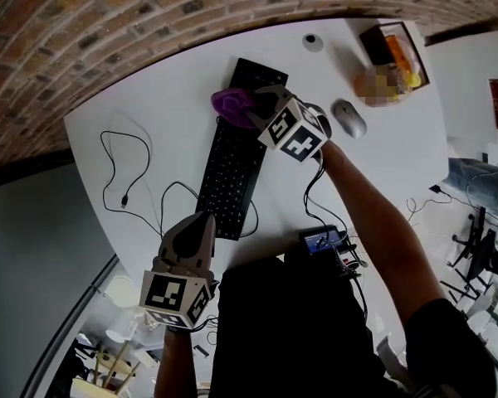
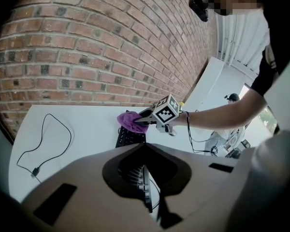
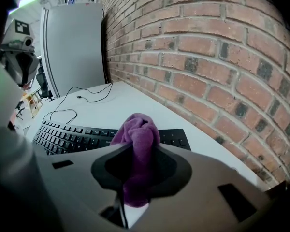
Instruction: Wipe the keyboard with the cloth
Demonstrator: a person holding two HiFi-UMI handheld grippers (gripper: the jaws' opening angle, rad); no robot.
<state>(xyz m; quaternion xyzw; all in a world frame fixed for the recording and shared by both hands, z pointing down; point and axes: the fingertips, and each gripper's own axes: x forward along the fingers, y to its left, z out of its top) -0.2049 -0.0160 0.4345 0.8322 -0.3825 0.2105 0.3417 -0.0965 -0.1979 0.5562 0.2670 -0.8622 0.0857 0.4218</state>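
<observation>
1. White table (image 1: pixel 149 131) is seen as the work surface, with a brick wall (image 1: pixel 108 23) behind its far edge.
2. The black keyboard (image 1: pixel 232 172) is laid slantwise near the middle of the table, running from 12 o'clock down to 6 o'clock in the head view.
3. The purple cloth (image 1: pixel 232 102) is bunched over the keyboard's 12 o'clock end, at its left edge.
4. The cloth is pinched between the jaws of the right gripper (image 3: pixel 135 146), which are closed narrowly on it. A wad is pushed out past the tips towards the keys.
5. The left gripper (image 1: pixel 206 220) is held at 6 o'clock of the keyboard, just off its near end. Its jaws are brought together with nothing gripped.
6. A thin black cable (image 1: pixel 120 172) is looped on the table at 9 o'clock of the keyboard.
7. A grey mouse (image 1: pixel 349 118) is placed at 3 o'clock of the cloth, beyond the right gripper's marker cube.
8. A small dark device (image 1: pixel 324 240) with wires is seen at 4 o'clock of the keyboard, at the table's near edge.
</observation>
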